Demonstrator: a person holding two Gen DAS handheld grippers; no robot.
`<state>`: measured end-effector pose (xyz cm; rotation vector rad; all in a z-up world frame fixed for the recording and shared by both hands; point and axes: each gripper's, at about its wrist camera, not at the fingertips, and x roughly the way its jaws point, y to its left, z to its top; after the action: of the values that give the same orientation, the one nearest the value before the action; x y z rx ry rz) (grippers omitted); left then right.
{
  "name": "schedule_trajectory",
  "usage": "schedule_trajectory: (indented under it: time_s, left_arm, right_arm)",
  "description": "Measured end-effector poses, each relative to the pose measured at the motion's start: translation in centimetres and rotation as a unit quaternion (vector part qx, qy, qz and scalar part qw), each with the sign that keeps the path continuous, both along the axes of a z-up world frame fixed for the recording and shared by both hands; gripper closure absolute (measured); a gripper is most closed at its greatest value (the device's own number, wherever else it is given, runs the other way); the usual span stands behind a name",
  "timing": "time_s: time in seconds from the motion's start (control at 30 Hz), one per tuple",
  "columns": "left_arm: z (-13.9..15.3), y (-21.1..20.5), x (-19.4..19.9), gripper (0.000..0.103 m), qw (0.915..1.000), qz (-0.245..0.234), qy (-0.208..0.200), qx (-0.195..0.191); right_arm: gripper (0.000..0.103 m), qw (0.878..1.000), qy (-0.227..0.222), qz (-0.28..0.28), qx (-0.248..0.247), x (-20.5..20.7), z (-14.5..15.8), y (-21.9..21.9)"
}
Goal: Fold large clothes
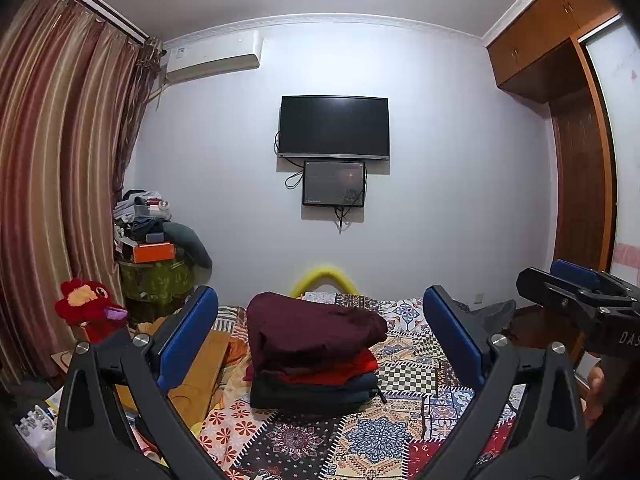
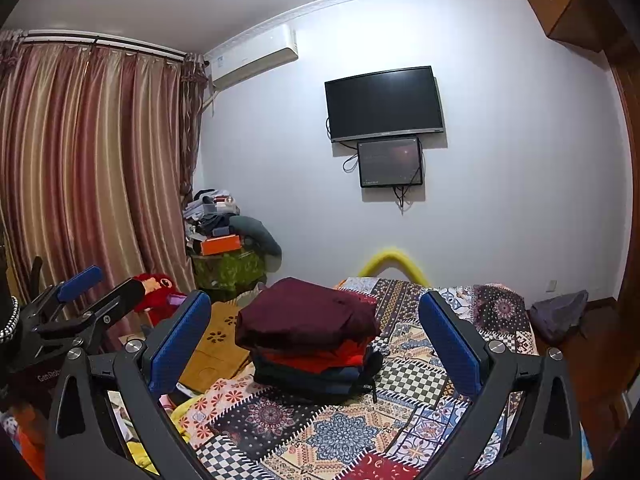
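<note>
From the left wrist we see our left gripper (image 1: 320, 332) held level above the bed (image 1: 412, 376), its blue-padded fingers (image 1: 188, 336) spread wide with nothing between them, and framed in that gap sits the stack of folded clothes (image 1: 316, 356): a maroon garment (image 1: 312, 328) on top, a red one (image 1: 344, 368) under it and a dark one (image 1: 316, 392) at the bottom, all resting on the patchwork bedspread toward its far-left part, beside a wooden board (image 1: 204, 364). We judge the pile is kept off to that side so the nearer spread stays free as a folding surface. At the right edge of this view our right gripper (image 1: 576, 296) hangs at about the same height, well apart from the stack. From the right wrist the same gripper (image 2: 316, 336) shows its fingers (image 2: 452, 344) equally parted and empty, again with the stack (image 2: 308, 340) centred between them but some way ahead, not touched. The left tool appears at the left edge, raised beside a red plush toy (image 2: 156, 292). No unfolded garment lies on the near bedspread in either view, so we take it that both tools are held back and open either because this pile is finished or to be ready for fetching a next piece; the pictures do not settle which.
</note>
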<state>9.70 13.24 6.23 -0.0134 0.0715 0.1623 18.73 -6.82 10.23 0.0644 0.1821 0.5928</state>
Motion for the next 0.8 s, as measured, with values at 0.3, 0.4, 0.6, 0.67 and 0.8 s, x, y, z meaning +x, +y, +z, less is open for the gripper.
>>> schedule_trajectory:
  time_s: [0.3, 0.4, 0.6, 0.67, 0.8]
  left_arm:
    - [-0.08, -0.24, 0.43, 0.000, 0.9999, -0.009, 0.007, -0.001]
    - [-0.11, -0.35, 0.48, 0.000, 0.9999, -0.014, 0.008, 0.000]
    - [-0.04, -0.58, 0.72, 0.000, 0.9997, -0.020, 0.013, 0.004]
    - [-0.06, -0.50, 0.73, 0.000, 0.9997, -0.019, 0.013, 0.002]
    - [-0.13, -0.41, 0.77, 0.000, 0.9995, -0.025, 0.016, -0.003]
  right_arm:
    - [0.000, 1.000, 0.005, 0.001, -0.004, 0.33, -0.08, 0.20]
    - [0.000, 1.000, 0.003, -0.001, -0.005, 0.37, 0.10, 0.23]
    - [0.000, 1.000, 0.000, -0.005, -0.006, 0.25, 0.16, -0.06]
    - [0.000, 1.000, -0.001, -0.006, -0.003, 0.19, 0.20, -0.25]
    - [0.000, 1.000, 0.000, -0.009, 0.000, 0.17, 0.10, -0.53]
